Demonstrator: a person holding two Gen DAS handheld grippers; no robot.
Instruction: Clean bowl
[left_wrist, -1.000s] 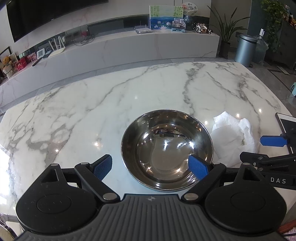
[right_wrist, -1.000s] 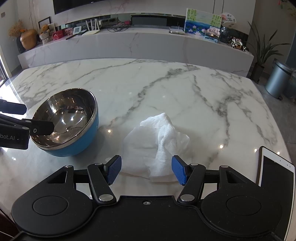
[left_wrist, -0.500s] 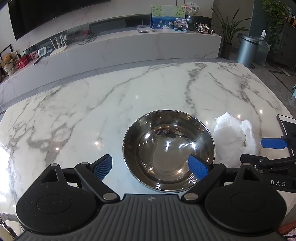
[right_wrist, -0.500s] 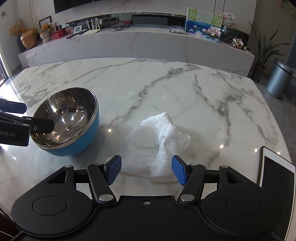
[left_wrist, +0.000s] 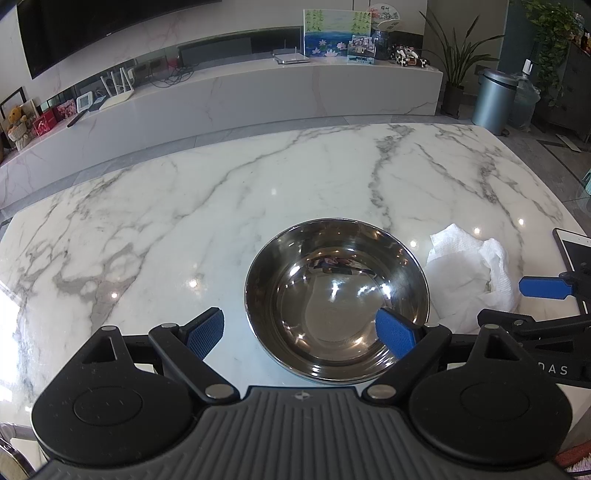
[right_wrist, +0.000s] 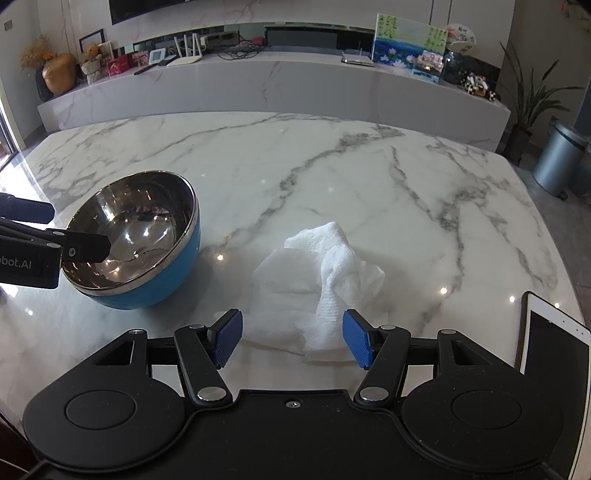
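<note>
Now both tools gape: left tool (left_wrist: 299, 332) straddling bowl (left_wrist: 336, 295) rim, right tool (right_wrist: 291, 338) flanking paper towel (right_wrist: 317, 280).

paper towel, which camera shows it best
The right wrist view: the crumpled white paper towel lies whole on the marble table, just ahead of the open right tool. The left wrist view shows it only at the right edge, beside the bowl and partly hidden behind the right tool.

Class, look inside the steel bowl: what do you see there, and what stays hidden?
The bowl holds only reflections; the left gripper has one finger over its near rim, hiding a small patch of the inside.
</note>
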